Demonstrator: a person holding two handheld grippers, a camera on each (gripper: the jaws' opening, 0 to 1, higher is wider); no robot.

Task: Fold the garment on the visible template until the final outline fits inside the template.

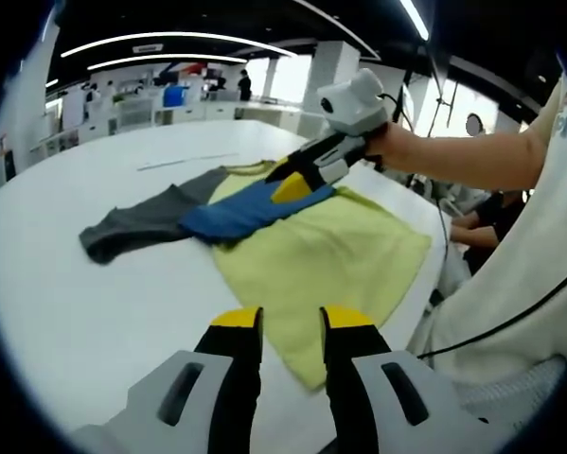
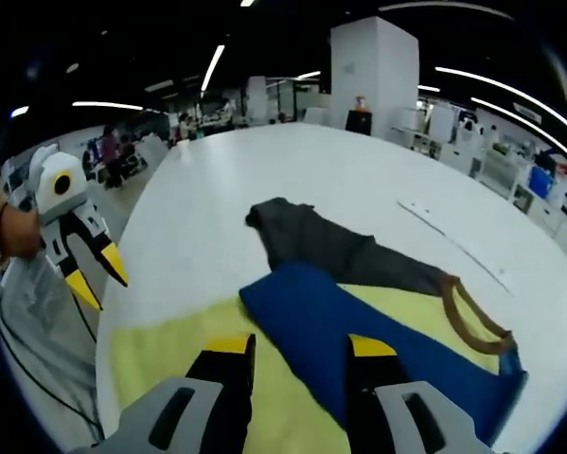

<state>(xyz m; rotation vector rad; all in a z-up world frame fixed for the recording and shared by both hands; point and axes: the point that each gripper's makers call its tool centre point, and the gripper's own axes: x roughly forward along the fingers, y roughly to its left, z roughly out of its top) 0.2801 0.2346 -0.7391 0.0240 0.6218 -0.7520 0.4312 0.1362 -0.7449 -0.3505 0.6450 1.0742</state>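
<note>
Both our grippers, left (image 1: 292,322) and right (image 2: 300,350), hang released; shirt (image 2: 359,326) half-folded on template (image 1: 345,251), grey sleeve (image 1: 136,225) still outside.

The garment (image 1: 217,213) lies partly on the template (image 1: 330,255), its far part on the table (image 1: 94,303)

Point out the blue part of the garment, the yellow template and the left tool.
blue part of the garment (image 2: 311,317), right gripper view, middle of the blue fabric.
yellow template (image 1: 330,255), left gripper view, bare middle.
left tool (image 1: 292,326), left gripper view, between the fingertips.
</note>
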